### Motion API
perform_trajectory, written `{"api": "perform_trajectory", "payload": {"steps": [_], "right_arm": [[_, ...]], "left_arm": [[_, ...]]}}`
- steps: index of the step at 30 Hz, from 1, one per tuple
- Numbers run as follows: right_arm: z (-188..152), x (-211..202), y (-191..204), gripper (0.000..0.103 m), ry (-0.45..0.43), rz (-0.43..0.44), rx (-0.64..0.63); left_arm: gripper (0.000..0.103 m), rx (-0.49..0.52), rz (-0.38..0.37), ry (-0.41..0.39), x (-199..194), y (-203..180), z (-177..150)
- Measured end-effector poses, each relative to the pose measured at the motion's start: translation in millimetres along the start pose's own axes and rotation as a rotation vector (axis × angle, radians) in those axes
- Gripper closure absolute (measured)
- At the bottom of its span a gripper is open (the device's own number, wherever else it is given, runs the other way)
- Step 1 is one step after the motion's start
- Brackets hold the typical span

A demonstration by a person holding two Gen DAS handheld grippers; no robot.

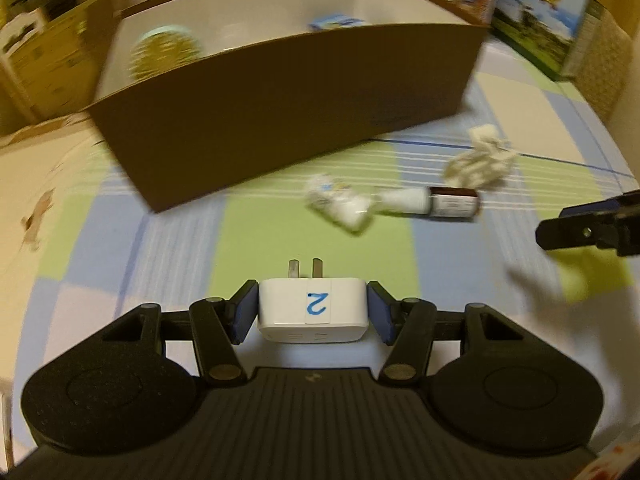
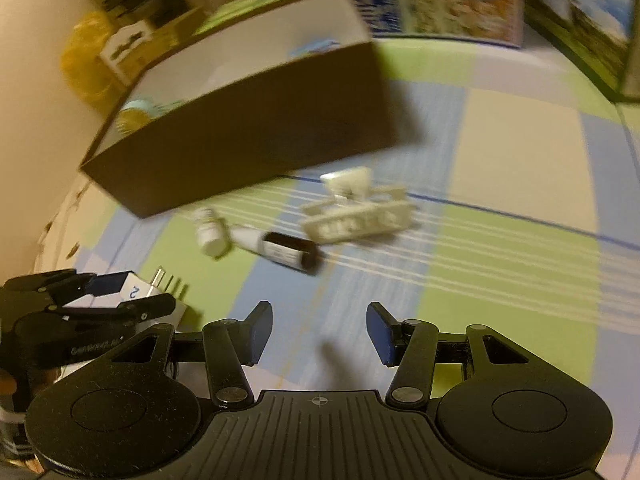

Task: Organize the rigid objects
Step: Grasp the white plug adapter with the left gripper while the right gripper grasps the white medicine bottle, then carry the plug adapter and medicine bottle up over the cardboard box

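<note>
Checked cloth covers the surface [image 1: 120, 220], with a brown box [image 1: 280, 108] at the far side. Step in hand, by judgement: transfer of the white plug adapter [image 1: 312, 308] to the box. Left gripper [image 1: 312, 310] fingers [image 1: 244, 312] clamp its sides. Next move calls for lifting over the near wall. Right gripper [image 2: 318, 332] fingers stand apart, empty, short of the dark bottle [image 2: 288, 254].

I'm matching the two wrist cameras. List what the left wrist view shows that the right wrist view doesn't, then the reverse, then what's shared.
Left wrist only: the white plug seen head-on between the left gripper pads, its "2" label facing the camera.

Right wrist only: the right gripper open over the checked cloth, nothing between its fingers.

Both: the brown box, the dark bottle, the small white bottle and the white toy.
</note>
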State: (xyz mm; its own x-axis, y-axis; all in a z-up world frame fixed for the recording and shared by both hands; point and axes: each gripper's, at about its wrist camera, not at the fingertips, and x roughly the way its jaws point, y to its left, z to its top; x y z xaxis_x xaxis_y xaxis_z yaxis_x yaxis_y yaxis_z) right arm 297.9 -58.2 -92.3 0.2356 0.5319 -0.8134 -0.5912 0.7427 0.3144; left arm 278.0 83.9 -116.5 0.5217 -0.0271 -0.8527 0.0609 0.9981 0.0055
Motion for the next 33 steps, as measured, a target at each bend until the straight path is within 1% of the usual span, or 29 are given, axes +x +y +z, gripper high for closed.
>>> {"api": "perform_trajectory", "payload": {"steps": [6, 8, 10, 13, 20, 28, 33], "right_arm": [[15.1, 21.6, 34.9, 0.055, -0.030, 0.047, -0.136], [21.6, 31.1, 45.0, 0.062, -0.025, 0.055, -0.177], [26.6, 41.7, 54.0, 0.066, -0.025, 0.057, -0.214], [32.8, 55.2, 66.5, 0.069, -0.024, 0.059, -0.258], [46.7, 82.4, 85.6, 0.075, -0.006, 0.071, -0.325], [56.3, 113.6, 97.2, 0.076, 0.031, 0.055, -0.377], [58.4, 126.3, 100.6, 0.076, 0.051, 0.045, -0.395]], "left_arm": [[0.049, -0.063, 0.049, -0.023, -5.9, 30.1, 3.4], [0.049, -0.078, 0.056, -0.025, -5.1, 36.9, 5.9], [0.049, -0.088, 0.064, -0.027, -3.7, 41.9, 8.5], [0.049, -0.097, 0.066, -0.029, -0.7, 47.3, 13.2], [0.049, -0.104, 0.065, -0.022, 5.8, 54.8, 19.7], [0.049, -0.117, 0.064, -0.014, 10.8, 62.4, 20.9], [0.049, -0.124, 0.063, -0.012, 12.5, 66.5, 22.1]]}}
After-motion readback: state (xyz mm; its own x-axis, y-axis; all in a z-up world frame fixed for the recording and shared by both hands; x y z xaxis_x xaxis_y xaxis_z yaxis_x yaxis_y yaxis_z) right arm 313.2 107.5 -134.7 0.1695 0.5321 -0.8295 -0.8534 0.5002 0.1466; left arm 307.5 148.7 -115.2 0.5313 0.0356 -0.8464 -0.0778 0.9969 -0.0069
